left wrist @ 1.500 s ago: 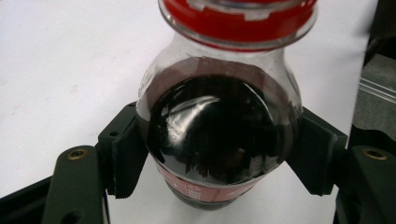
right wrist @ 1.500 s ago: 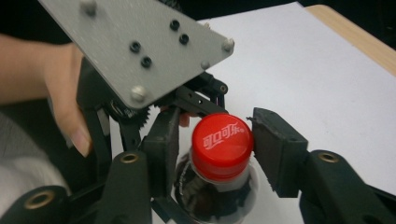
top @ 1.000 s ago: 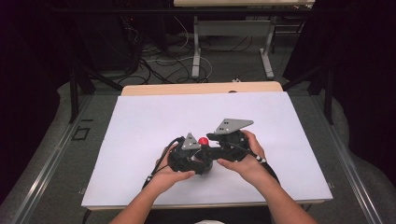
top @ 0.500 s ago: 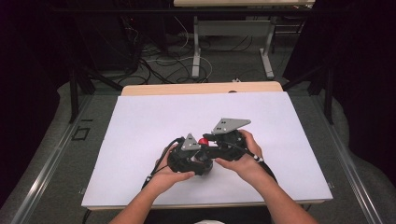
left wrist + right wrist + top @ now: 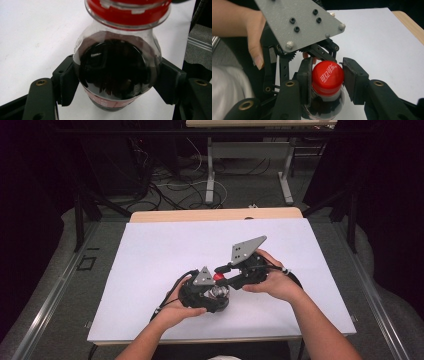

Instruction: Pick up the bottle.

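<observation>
A small glass cola bottle [image 5: 117,72] with dark drink lies tilted above the white sheet. Both pads of my left gripper [image 5: 117,82] press on its round body, so that gripper is shut on it. Its red cap [image 5: 328,75] carries white lettering and sits between the pads of my right gripper [image 5: 327,80], which are shut on it. From the high view, the left gripper [image 5: 212,296] and right gripper [image 5: 220,274] meet at the cap [image 5: 218,277] in the front middle of the table. The left gripper's grey plate [image 5: 297,22] rises just behind the cap.
The white sheet [image 5: 150,250] covers most of the table, with a wooden strip [image 5: 200,215] bare along the far edge. Beyond it are a desk frame [image 5: 210,170] and loose cables on the floor [image 5: 170,185]. Dark drapes stand at both sides.
The right gripper has shifted slightly at the bottle's top and its jaws have come in on the red cap. The left hand and the bottle have stayed put.
</observation>
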Demonstrator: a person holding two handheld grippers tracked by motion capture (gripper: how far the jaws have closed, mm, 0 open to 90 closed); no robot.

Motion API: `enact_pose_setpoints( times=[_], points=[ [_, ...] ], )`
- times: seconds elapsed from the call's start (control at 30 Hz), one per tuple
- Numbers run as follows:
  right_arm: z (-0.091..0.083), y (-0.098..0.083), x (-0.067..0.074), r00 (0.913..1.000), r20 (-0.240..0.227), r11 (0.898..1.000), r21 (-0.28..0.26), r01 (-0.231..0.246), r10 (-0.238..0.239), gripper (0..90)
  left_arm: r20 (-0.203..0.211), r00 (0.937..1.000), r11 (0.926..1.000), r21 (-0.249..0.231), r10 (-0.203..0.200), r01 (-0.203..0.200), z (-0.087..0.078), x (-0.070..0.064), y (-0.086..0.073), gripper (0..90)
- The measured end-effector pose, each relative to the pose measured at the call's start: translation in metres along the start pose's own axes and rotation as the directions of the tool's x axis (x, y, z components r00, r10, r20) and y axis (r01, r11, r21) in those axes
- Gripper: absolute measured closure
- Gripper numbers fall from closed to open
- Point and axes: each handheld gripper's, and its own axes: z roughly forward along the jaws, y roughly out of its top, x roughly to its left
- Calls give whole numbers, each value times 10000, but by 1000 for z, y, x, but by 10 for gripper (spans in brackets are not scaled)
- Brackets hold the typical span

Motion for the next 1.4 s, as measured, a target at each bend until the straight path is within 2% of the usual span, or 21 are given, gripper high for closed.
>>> enact_pose_setpoints(
  times=[0.03, 0.1, 0.13, 0.2, 0.23, 0.27, 0.3, 0.37, 0.47, 0.6, 0.67, 0.77, 0.9, 0.97, 1.07, 1.2, 1.23, 1.27, 1.33, 1.37, 1.4],
  points=[
    [0, 0, -1, 9999, -64, 9999, -82, -112, 111, 609, 67, 9999, 9999, 24, -115, 115, -1, 0, 0, 299],
    [0, 0, 0, 9986, 175, 9986, -172, -491, 494, 573, -53, 10000, 10000, -31, -64, 64, -1, 2, 0, 299],
    [0, 0, 1, 9970, 357, 9975, -186, -681, 687, 515, -172, 9996, 9997, -99, -205, 203, -1, 2, 0, 299],
    [0, 2, 7, 9898, 1034, 9947, -404, -941, 979, 482, -207, 9991, 9993, -62, -378, 377, -2, 3, 0, 299],
    [0, 3, 11, 9850, 1276, 9930, -379, -1123, 1163, 482, -271, 9979, 9981, -189, -586, 581, -2, 3, 0, 299],
    [0, 4, 16, 9786, 1680, 9928, -371, -1142, 1188, 482, -239, 9985, 9988, 61, -489, 490, -4, 5, 0, 299],
    [1, 4, 19, 9735, 1959, 9928, -425, -1117, 1179, 482, -311, 9982, 9987, 53, -508, 510, -4, 6, 0, 299],
    [3, 5, 26, 9563, 2482, 9878, -558, -1453, 1547, 484, -405, 9975, 9984, -10, -571, 571, -5, 7, 0, 299],
    [6, 4, 32, 9350, 3104, 9851, -615, -1604, 1716, 503, -612, 9955, 9974, -105, -723, 718, -4, 7, 0, 299],
    [10, 4, 37, 9270, 3224, 9814, -751, -1767, 1916, 515, -695, 9950, 9974, -88, -721, 717, -4, 7, 0, 299],
    [15, 4, 38, 9255, 3296, 9822, -832, -1686, 1868, 517, -705, 9951, 9976, -88, -689, 684, -5, 7, 0, 300],
    [18, 5, 37, 9273, 3318, 9847, -754, -1571, 1734, 528, -688, 9945, 9968, -178, -794, 784, -4, 5, 0, 299],
    [21, 6, 35, 9297, 3294, 9860, -790, -1468, 1648, 555, -650, 9954, 9975, -169, -700, 691, -3, 4, 1, 299],
    [21, 7, 32, 9340, 3222, 9876, -748, -1377, 1546, 572, -529, 9964, 9978, -48, -664, 662, -4, 4, 2, 300],
    [21, 8, 29, 9413, 3000, 9877, -679, -1407, 1548, 602, -581, 9969, 9985, -155, -537, 529, -4, 3, 2, 299],
    [18, 9, 20, 9608, 2274, 9871, -545, -1502, 1588, 610, -552, 9972, 9987, -88, -514, 510, -5, 4, 1, 299],
    [17, 9, 17, 9676, 2040, 9887, -483, -1419, 1489, 611, -486, 9970, 9980, -208, -608, 599, -5, 4, 0, 300],
    [17, 10, 14, 9737, 1889, 9918, -359, -1230, 1276, 611, -356, 9979, 9985, -62, -541, 540, -6, 5, 1, 299],
    [15, 11, 9, 9879, 1302, 9965, -140, -828, 839, 611, -403, 9984, 9992, -144, -385, 379, -6, 4, 0, 300],
    [15, 12, 7, 9925, 1017, 9977, -50, -680, 681, 611, -256, 9991, 9994, -52, -351, 349, -7, 5, 0, 299],
    [15, 12, 7, 9925, 1017, 9977, -50, -680, 681, 611, -256, 9991, 9994, -52, -351, 349, -7, 5, 0, 299]
  ],
)
